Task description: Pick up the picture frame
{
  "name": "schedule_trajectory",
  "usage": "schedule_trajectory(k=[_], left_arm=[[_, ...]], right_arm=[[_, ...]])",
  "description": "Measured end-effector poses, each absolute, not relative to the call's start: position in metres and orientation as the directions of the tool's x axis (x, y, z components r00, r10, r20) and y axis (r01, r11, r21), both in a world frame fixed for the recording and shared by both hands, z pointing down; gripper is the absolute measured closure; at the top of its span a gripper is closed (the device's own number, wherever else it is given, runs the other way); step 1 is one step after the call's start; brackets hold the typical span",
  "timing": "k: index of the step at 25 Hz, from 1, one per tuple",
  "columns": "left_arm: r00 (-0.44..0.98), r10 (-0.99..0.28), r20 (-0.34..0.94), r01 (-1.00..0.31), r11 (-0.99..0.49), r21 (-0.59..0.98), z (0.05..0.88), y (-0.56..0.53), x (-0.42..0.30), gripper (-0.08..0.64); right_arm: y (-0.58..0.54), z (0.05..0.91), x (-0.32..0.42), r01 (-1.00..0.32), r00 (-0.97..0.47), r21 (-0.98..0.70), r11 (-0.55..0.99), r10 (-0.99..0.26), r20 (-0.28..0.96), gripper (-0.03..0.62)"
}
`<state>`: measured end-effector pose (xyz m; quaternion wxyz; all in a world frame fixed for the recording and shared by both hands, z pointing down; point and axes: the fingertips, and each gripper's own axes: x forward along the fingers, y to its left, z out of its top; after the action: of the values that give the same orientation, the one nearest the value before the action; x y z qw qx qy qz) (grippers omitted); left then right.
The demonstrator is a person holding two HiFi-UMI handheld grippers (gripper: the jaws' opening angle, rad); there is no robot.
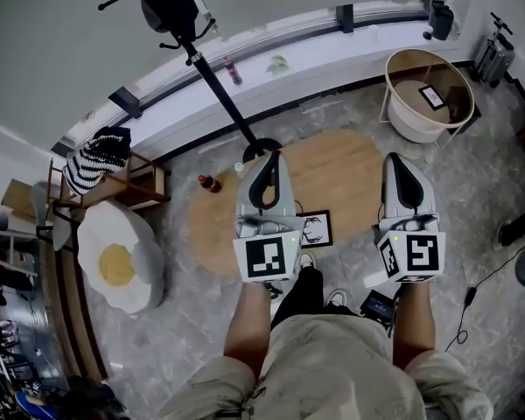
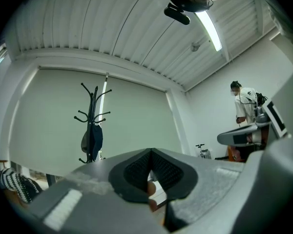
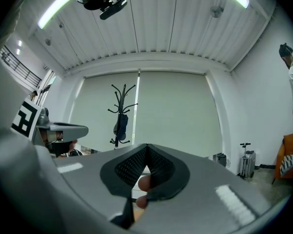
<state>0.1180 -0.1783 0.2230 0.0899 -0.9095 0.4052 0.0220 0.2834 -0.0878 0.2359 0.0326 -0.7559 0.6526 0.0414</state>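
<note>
Standing on the grey floor (image 1: pixel 481 191), the person is looking down past both arms at a round wood-coloured mat (image 1: pixel 350 169) spread ahead of the feet. Both tools are being held out roughly level, aiming at the far blind rather than downward. The left gripper (image 1: pixel 266 166) is showing its ribbed pads pressed together with nothing between them. The right gripper (image 1: pixel 404 166) is doing the same, shut and empty. The picture frame (image 1: pixel 316 228) is lying flat on the near edge of that mat, low down. In the head view it is sitting between the two grippers and just beside the left one, whose body is covering the frame's left edge. It is looking close to square, so no long side is standing out. To my eye the left hand is sitting nearer, and either gripper is needing to tip down and open before reaching the frame.
</note>
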Motion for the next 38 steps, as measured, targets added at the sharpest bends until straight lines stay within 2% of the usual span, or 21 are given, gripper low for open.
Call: schedule_trajectory(k=[10, 25, 38], left_arm=[[0.657, -0.746, -0.106, -0.754, -0.646, -0.123, 0.240, -0.226, 0.098, 0.554], [0.623, -0.780, 0.053, -0.779, -0.626, -0.044, 0.331, -0.270, 0.078, 0.554], [0.597, -0.778, 0.195, -0.792, -0.610, -0.007, 0.417, -0.283, 0.063, 0.554]], right_arm=[[-0.137, 0.251, 0.269, -0.987, 0.158, 0.000, -0.158, -0.984, -0.080, 0.592], [-0.185, 0.331, 0.257, -0.989, 0.137, -0.033, -0.141, -0.986, 0.092, 0.592], [-0.204, 0.426, 0.233, -0.972, 0.048, -0.212, -0.102, -0.967, 0.249, 0.592]])
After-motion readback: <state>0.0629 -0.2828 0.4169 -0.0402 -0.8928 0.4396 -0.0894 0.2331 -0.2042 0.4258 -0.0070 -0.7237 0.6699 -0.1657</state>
